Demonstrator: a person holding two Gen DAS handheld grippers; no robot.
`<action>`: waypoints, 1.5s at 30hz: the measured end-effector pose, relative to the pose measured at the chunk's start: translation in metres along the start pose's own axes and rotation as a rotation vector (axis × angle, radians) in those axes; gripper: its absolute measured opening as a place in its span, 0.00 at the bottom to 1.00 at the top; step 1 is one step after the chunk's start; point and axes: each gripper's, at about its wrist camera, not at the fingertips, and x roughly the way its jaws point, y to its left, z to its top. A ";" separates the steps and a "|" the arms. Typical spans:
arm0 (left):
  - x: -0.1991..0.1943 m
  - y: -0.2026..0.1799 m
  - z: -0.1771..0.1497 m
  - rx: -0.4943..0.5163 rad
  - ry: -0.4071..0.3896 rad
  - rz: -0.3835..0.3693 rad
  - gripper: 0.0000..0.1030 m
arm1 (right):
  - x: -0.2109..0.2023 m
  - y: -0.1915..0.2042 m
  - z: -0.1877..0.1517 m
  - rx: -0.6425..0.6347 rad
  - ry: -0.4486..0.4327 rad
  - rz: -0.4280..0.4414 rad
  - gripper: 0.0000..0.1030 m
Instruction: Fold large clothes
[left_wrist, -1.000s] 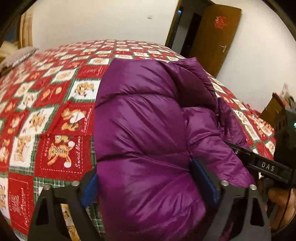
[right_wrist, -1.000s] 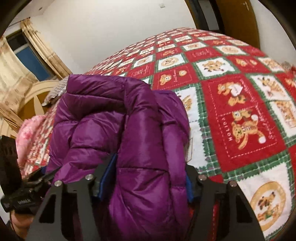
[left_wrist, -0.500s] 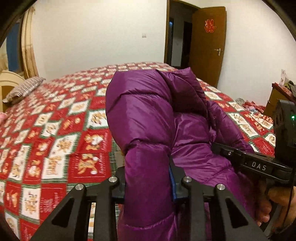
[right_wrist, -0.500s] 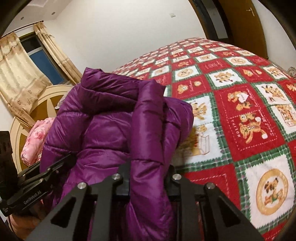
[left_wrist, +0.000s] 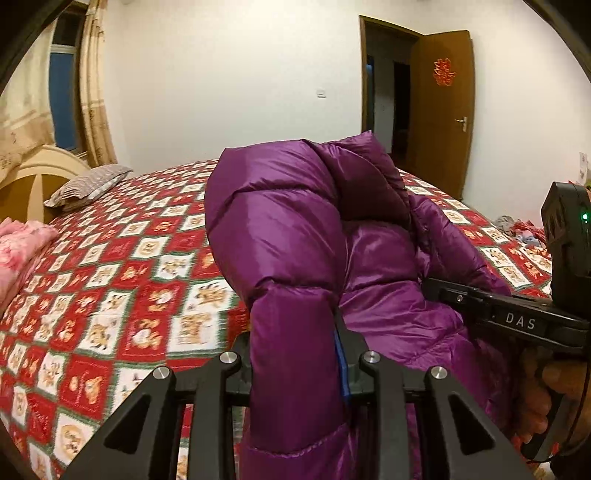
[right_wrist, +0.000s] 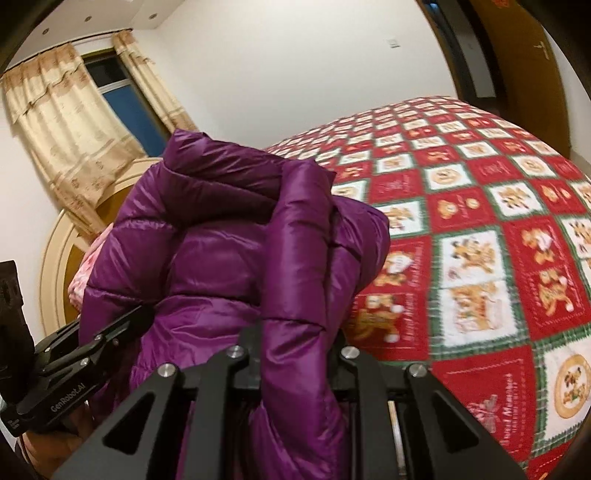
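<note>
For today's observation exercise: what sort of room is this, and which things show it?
Most likely a home bedroom: a bed under a red patchwork quilt, a striped pillow by the headboard, and a curtained window.

Purple puffer jacket (left_wrist: 280, 236), shiny quilted nylon, bunched into a tall hump above the bed. My left gripper (left_wrist: 295, 363) pinches one padded fold, my right gripper (right_wrist: 295, 354) another; the rest droops between and below them, collar end up top.
</note>
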 end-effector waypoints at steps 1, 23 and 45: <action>-0.002 0.004 -0.001 -0.007 -0.001 0.007 0.30 | 0.002 0.003 0.000 -0.007 0.002 0.004 0.21; -0.039 0.100 -0.026 -0.119 -0.004 0.119 0.29 | 0.063 0.089 0.001 -0.165 0.100 0.114 0.20; -0.011 0.137 -0.064 -0.157 0.085 0.166 0.34 | 0.115 0.109 -0.022 -0.192 0.213 0.083 0.20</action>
